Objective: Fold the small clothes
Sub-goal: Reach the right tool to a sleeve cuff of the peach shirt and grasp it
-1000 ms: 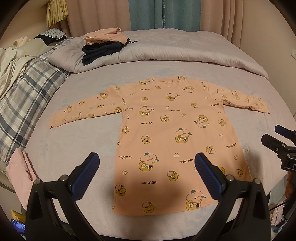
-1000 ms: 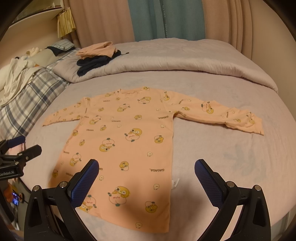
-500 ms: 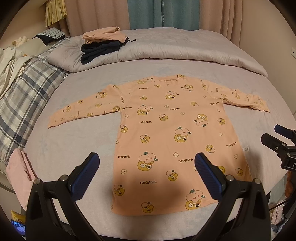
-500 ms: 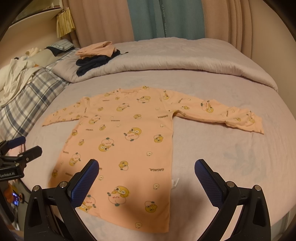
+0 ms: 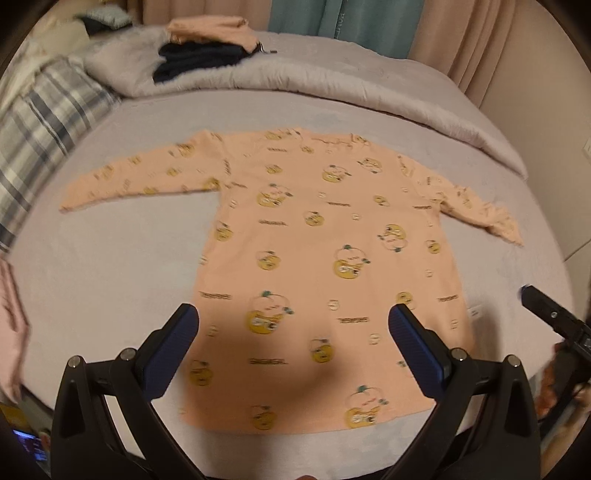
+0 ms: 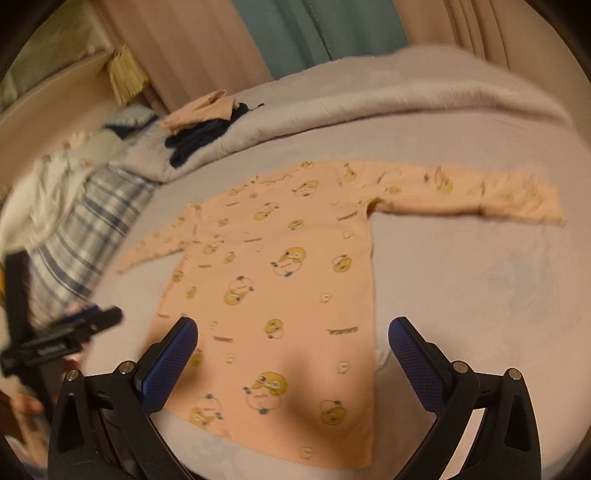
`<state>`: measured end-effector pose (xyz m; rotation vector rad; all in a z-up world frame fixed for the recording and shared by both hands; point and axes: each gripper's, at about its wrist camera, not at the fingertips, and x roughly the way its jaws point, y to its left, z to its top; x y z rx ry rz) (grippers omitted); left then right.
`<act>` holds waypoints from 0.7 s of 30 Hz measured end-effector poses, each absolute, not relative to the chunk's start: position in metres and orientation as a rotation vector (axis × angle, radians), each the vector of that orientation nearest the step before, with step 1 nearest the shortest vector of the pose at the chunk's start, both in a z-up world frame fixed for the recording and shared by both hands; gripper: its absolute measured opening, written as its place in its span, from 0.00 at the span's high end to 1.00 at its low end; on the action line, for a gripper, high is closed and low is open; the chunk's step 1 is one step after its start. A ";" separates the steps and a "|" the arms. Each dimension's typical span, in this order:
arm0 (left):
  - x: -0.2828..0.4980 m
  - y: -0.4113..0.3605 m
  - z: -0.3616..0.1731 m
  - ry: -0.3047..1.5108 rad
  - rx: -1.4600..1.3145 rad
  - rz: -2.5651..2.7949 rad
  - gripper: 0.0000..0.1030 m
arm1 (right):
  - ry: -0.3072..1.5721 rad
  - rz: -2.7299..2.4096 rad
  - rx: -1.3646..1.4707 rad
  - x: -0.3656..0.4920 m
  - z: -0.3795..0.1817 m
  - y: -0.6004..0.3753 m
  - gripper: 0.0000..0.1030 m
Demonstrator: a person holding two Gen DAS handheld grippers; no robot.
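- Since the earlier frames both wrist views have shifted and blurred: the right view now tilts, and the garment sits closer under both hand-held grippers; the garment itself lies as it did.
- Left hand-held gripper (image 5: pixel 291 336): released, blue pads wide apart, holding nothing, poised above the lower half of the garment.
- Right hand-held gripper (image 6: pixel 291 347): released likewise, empty, above the garment's hem and its right side edge.
- Long-sleeved top (image 5: pixel 325 266): peach fabric, spread flat and face up on the bed, both sleeves stretched sideways, hem towards the cameras.
- Writing: short dark words are printed repeatedly between yellow cartoon figures on the top; motion blur makes them unreadable here. A small white tag (image 5: pixel 474 312) shows at the side seam; its text cannot be read.
- Surface: pale lilac bed sheet (image 5: pixel 110 280), with a rolled grey duvet (image 5: pixel 332 85) along the far side.
- On the duvet: a folded peach garment (image 5: pixel 210 31) resting on a dark navy garment (image 5: pixel 199 61).
- Left of the bed: plaid bedding (image 5: pixel 40 122).
- Room: pink curtains (image 6: pixel 192 48) with a teal curtain panel (image 6: pixel 314 29) between them.
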<state>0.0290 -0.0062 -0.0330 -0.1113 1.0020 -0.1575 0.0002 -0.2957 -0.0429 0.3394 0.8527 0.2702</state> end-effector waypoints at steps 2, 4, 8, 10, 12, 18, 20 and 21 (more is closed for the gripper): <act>0.035 -0.006 -0.039 1.014 -0.175 -0.205 0.00 | 0.852 0.284 0.462 0.004 -0.055 -0.317 0.01; 0.039 -0.006 -0.043 1.028 -0.222 -0.235 0.00 | 0.850 0.262 0.567 0.007 -0.065 -0.337 0.01; 0.054 -0.011 -0.055 1.065 -0.299 -0.296 0.00 | 0.807 0.164 0.740 0.008 -0.082 -0.390 0.01; 0.065 -0.015 -0.063 1.097 -0.311 -0.281 0.00 | 0.777 0.067 0.767 0.011 -0.088 -0.419 0.01; 0.073 -0.018 -0.069 1.121 -0.320 -0.273 0.00 | 0.764 -0.021 0.785 0.016 -0.095 -0.445 0.01; 0.096 -0.023 -0.074 1.129 -0.317 -0.282 0.00 | 0.739 -0.136 0.852 0.038 -0.108 -0.501 0.01; 0.106 -0.025 -0.075 1.120 -0.325 -0.285 0.00 | 0.721 -0.153 0.894 0.046 -0.112 -0.515 0.01; 0.111 -0.027 -0.074 1.117 -0.328 -0.285 0.00 | 0.716 -0.155 0.923 0.051 -0.116 -0.520 0.04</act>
